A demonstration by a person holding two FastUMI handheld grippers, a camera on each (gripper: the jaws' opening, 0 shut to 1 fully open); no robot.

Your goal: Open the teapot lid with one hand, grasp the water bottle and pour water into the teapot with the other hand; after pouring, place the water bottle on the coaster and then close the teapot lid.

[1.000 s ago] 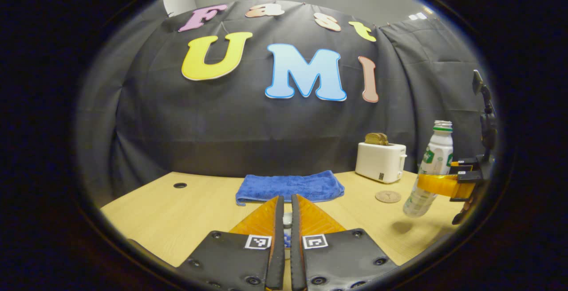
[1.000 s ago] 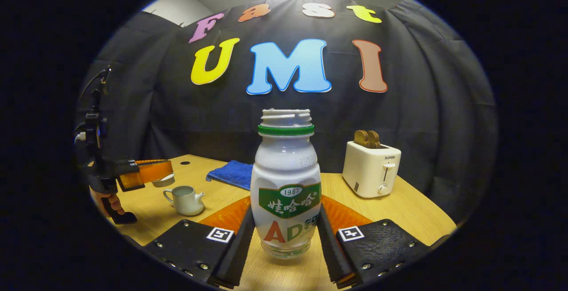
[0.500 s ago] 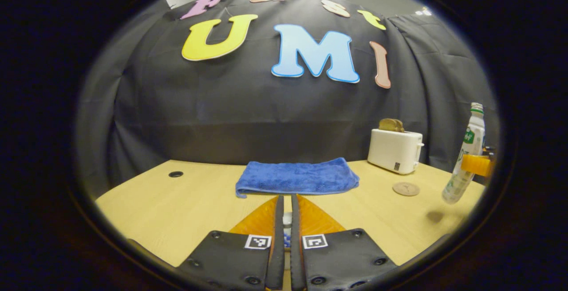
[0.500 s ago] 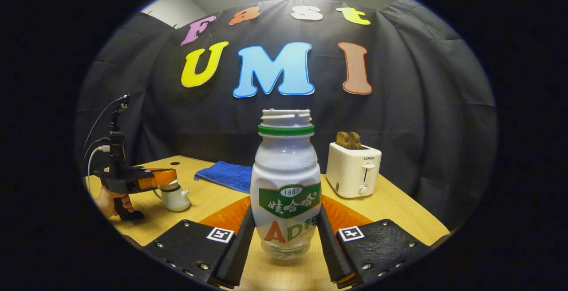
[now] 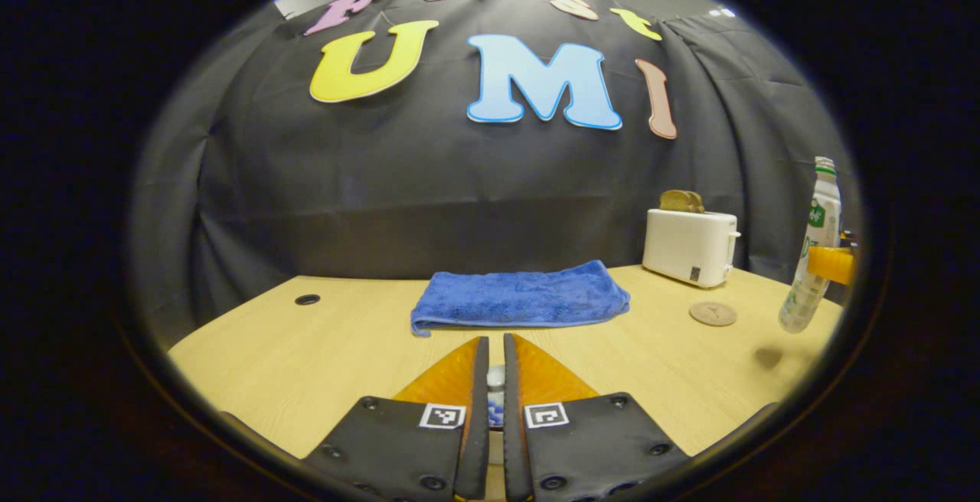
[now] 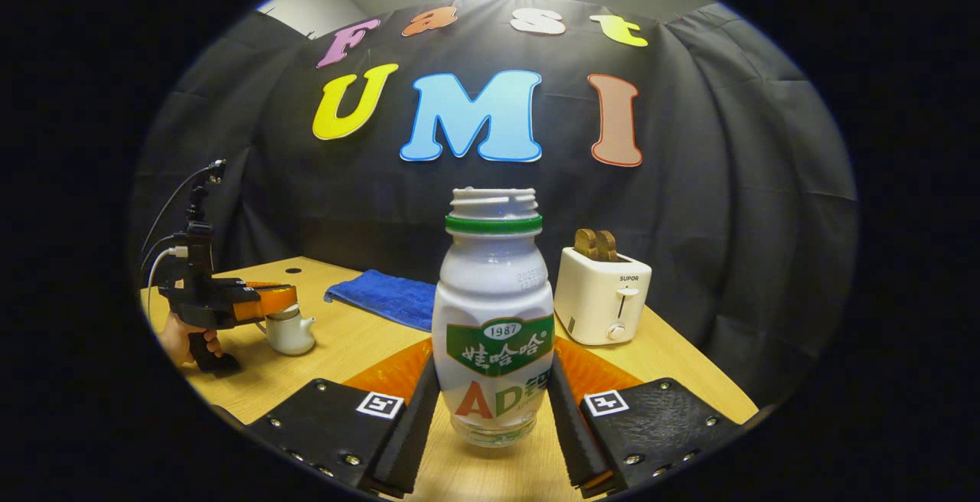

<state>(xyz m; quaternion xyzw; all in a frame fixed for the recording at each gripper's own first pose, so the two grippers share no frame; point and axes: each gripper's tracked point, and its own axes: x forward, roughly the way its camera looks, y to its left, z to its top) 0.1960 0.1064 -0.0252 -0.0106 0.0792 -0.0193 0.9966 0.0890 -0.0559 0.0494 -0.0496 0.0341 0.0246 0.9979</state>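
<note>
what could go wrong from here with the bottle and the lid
1. The water bottle has no cap and hangs above the table in the right gripper; a tilt on the way to the coaster could spill.
2. The left gripper sits right over the teapot; a misaligned lid, which I can't see clearly, could knock it.

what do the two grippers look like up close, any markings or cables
Each gripper, left and right, has black screwed plates carrying a small square black-and-white tag per side. Seen from the right gripper view, the left gripper has a black pistol-style handle and a thin cable looping off its upright mast.
</note>
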